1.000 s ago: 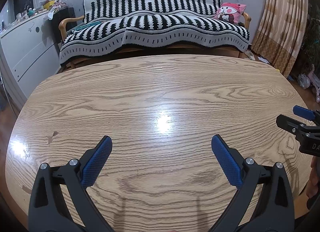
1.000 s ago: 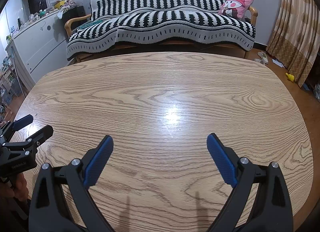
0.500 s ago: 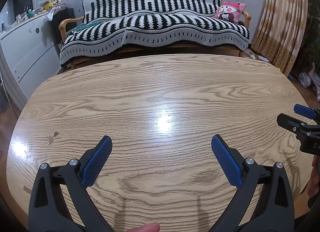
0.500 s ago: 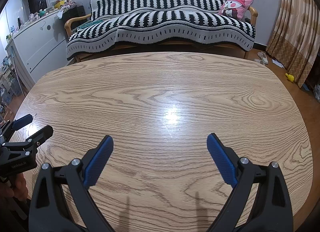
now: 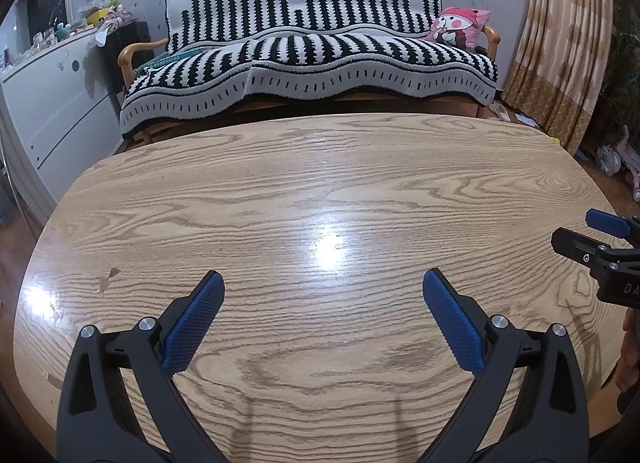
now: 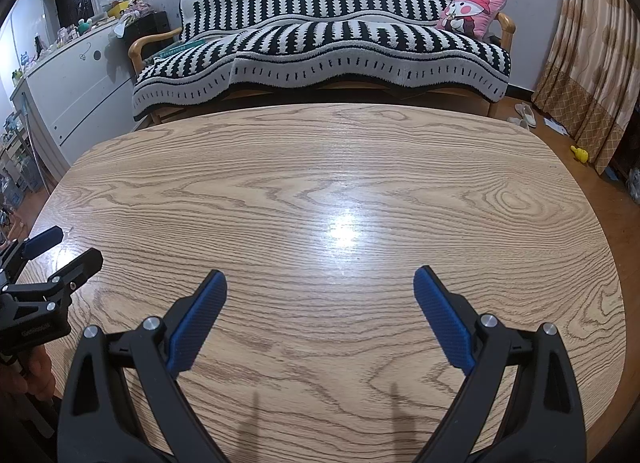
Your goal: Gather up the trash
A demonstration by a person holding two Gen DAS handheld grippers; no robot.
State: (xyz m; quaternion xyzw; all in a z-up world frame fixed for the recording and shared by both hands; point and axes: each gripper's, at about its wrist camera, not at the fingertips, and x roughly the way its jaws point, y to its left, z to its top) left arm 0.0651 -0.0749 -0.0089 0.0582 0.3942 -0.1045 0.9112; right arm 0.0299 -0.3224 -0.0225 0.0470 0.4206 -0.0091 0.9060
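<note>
My left gripper (image 5: 323, 283) is open and empty, held low over the near part of a wooden oval table (image 5: 320, 183). My right gripper (image 6: 320, 279) is open and empty too, over the same table (image 6: 340, 183). Each gripper shows at the edge of the other's view: the right one in the left wrist view (image 5: 588, 231), the left one in the right wrist view (image 6: 60, 247). No trash shows on the table top in either view.
A sofa with a black and white striped cover (image 5: 308, 55) stands behind the table, a pink cushion (image 5: 460, 27) on its right end. A white cabinet (image 5: 52, 103) is at the left. A curtain (image 5: 568, 43) hangs at the right. Small items lie on the floor (image 6: 580, 153).
Almost nothing has moved. A fingertip that showed at the bottom edge of the left wrist view half a second ago is gone.
</note>
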